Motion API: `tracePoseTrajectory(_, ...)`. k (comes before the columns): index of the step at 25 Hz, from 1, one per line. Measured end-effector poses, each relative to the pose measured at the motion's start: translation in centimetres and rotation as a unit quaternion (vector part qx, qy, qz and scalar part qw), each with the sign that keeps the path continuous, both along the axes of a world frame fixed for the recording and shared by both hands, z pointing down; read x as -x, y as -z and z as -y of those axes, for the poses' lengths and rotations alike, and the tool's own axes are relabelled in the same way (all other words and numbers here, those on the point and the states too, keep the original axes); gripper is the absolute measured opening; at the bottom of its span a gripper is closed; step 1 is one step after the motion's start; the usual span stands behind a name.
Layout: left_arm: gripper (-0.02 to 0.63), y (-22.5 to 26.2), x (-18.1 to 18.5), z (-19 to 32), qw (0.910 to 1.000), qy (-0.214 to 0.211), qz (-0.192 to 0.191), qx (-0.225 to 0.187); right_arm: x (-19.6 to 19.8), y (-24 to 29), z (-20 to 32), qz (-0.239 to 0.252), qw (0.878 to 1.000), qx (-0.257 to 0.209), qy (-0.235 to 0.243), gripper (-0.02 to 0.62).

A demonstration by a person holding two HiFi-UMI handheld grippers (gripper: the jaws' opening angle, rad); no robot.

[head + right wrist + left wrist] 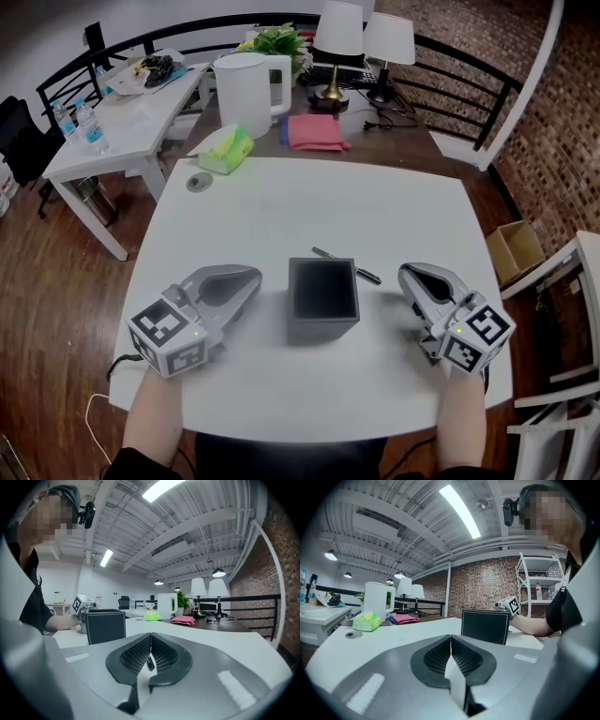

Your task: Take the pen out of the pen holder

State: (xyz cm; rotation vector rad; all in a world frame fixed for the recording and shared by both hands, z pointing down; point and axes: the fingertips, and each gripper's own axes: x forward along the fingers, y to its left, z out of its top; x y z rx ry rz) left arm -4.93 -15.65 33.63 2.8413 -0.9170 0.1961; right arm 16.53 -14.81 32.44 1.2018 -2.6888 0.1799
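Observation:
The black square pen holder (322, 330) stands open-topped on the white table (281, 216), and I see nothing inside it. Just behind its right corner, the dark pen (345, 264) lies flat on the table. My left gripper (251, 275) rests left of the holder with its jaws together and nothing between them. My right gripper (410, 272) sits right of the holder, near the pen's right end but apart from it, shut and empty. The holder (485, 626) is ahead and to the right in the left gripper view (450, 637). In the right gripper view (150, 634) the holder (105, 626) is to the left.
At the table's far edge are a white kettle (246, 92), a green tissue pack (226, 150), a pink cloth (314, 132) and two lamps (339, 37). A round grommet (198, 182) sits far left. A white side table (122, 112) stands left, a cardboard box (516, 248) right.

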Motion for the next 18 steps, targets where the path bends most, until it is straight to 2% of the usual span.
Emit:
tracePoseTrajectory(4, 0.004, 0.0, 0.1, 0.0, 1.0000, 0.000, 0.001, -0.001, -0.3, 1.1, -0.5, 0.014, 1.000, -0.013, 0.007, 0.014)
tracePoseTrajectory(10, 0.004, 0.0, 0.0, 0.0, 1.0000, 0.000, 0.000, 0.002, -1.2, 0.0, -0.5, 0.026, 0.999, -0.024, -0.015, 0.014)
tracePoseTrajectory(14, 0.005, 0.0, 0.1, 0.0, 1.0000, 0.000, 0.001, -0.001, -1.2, -0.5, -0.7, 0.042, 0.999, -0.010, -0.015, 0.012)
tracePoseTrajectory(18, 0.004, 0.2, 0.1, 0.0, 1.0000, 0.001, -0.001, -0.001, -1.4, -1.1, -0.4, 0.037, 0.999, 0.007, -0.027, 0.012)
